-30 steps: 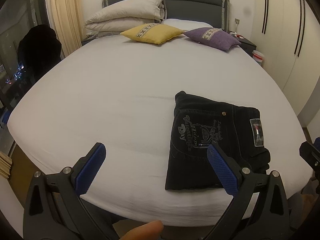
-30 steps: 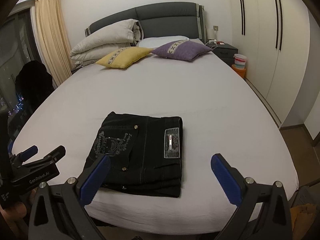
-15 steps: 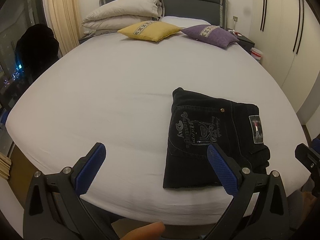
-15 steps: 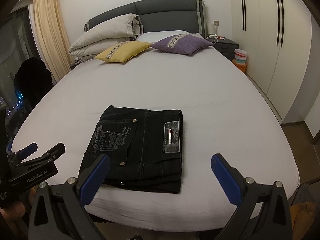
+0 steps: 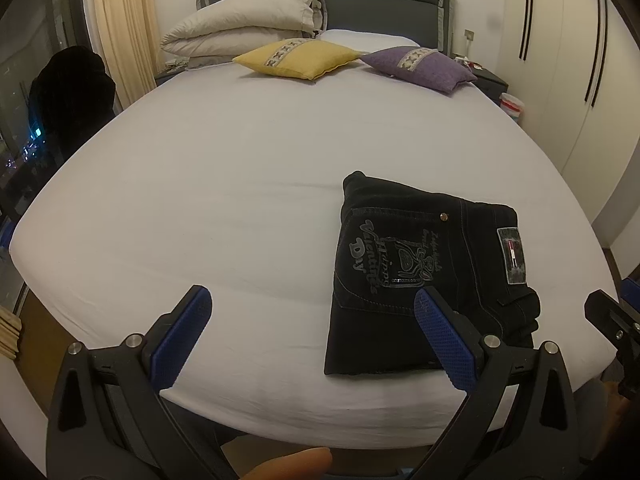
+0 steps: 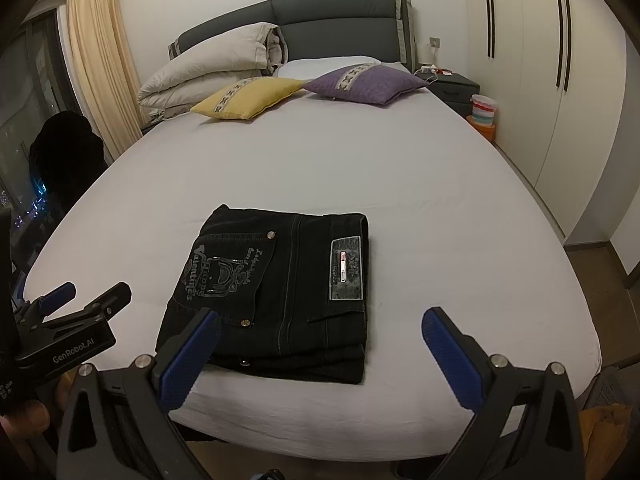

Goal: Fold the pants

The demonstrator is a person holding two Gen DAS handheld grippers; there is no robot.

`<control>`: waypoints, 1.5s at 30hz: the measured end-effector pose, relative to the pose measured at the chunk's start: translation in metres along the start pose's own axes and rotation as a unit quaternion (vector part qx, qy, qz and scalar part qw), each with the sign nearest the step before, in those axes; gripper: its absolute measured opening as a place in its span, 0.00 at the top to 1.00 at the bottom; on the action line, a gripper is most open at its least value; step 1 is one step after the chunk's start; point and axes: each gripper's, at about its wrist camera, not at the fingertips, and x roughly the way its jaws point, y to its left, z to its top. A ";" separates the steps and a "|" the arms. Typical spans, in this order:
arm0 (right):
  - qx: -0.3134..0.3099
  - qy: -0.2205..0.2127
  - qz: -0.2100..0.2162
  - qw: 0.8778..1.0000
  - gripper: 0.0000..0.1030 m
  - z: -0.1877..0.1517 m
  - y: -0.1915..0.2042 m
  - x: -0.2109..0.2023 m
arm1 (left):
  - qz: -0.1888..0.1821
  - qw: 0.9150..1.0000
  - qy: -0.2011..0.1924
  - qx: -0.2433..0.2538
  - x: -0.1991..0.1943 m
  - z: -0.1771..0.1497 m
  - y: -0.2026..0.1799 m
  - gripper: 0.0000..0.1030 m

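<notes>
Pants lie folded on the bed; left claw and right claw, both spread and empty, should stay clear of the stack

Folded pants lie on the bed near its foot, cushions behind by the headboard

- Pants: black, grey lettering on the pocket.
- Bed: white sheet.
- Cushions: one yellow, one purple, each with a patterned band.
- Fingers: blue pads.
</notes>
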 end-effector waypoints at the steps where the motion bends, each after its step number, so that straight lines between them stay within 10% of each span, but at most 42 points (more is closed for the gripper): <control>1: 0.000 0.000 0.000 1.000 0.00 0.000 0.000 0.000 | 0.000 1.000 0.000 0.000 0.000 0.000 0.000 0.00; 39: 0.005 0.011 0.006 1.000 0.00 -0.010 0.000 0.009 | -0.006 1.000 0.018 0.003 0.016 -0.008 0.005 0.00; 45: 0.059 0.036 0.093 0.993 0.00 0.003 -0.039 0.029 | -0.015 0.999 0.037 0.000 0.046 0.002 0.026 0.00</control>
